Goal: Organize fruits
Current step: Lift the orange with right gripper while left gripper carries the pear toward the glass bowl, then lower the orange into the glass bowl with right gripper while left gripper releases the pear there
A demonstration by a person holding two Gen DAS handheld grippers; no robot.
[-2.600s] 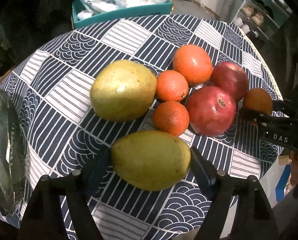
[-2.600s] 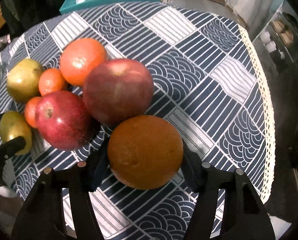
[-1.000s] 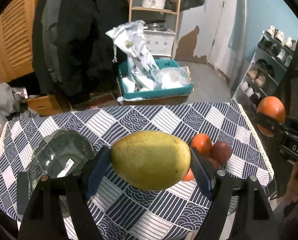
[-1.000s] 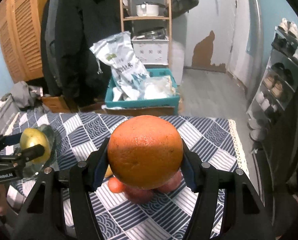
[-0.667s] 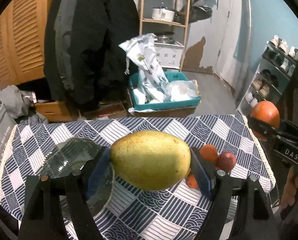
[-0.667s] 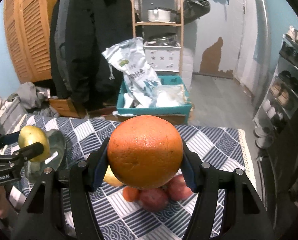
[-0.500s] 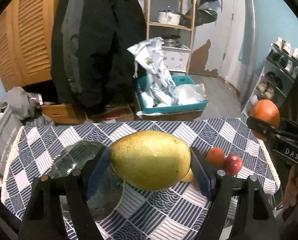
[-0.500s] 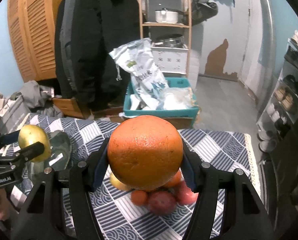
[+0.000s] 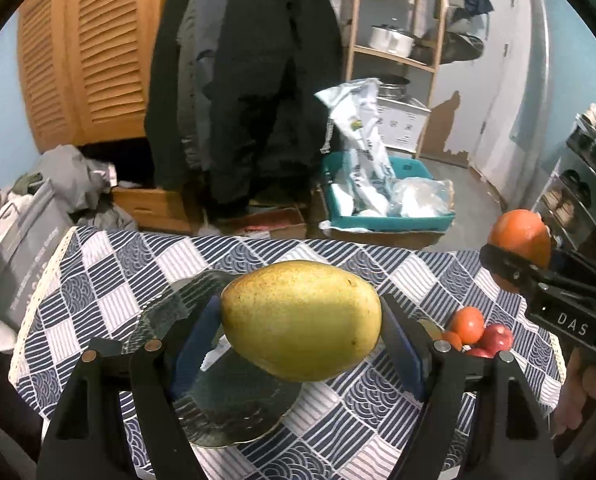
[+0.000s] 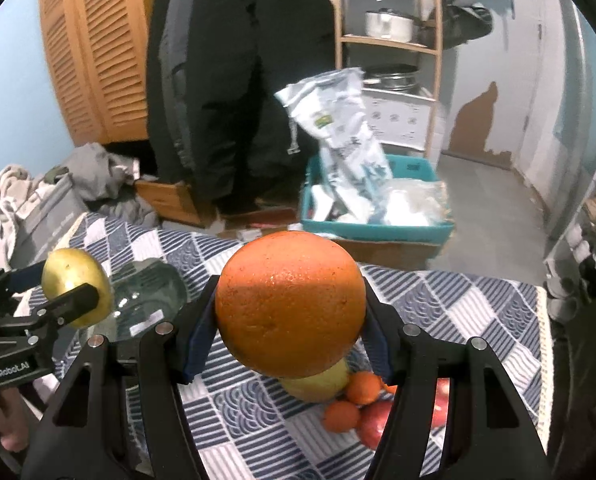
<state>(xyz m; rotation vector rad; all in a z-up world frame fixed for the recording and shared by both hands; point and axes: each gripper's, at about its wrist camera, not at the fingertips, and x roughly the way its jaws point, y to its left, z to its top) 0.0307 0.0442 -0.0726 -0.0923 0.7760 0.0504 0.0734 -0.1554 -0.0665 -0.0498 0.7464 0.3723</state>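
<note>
My left gripper is clamped on a smooth yellow-green mango, its long axis lying crosswise from pad to pad, held in the air above the clear glass plate. My right gripper grips one round, pitted orange, also aloft over the navy-and-white patterned tablecloth. Below it I count the fruit left on the cloth: one more yellow-green mango, two small tangerines, two red apples and, in the left view, a larger orange.
</note>
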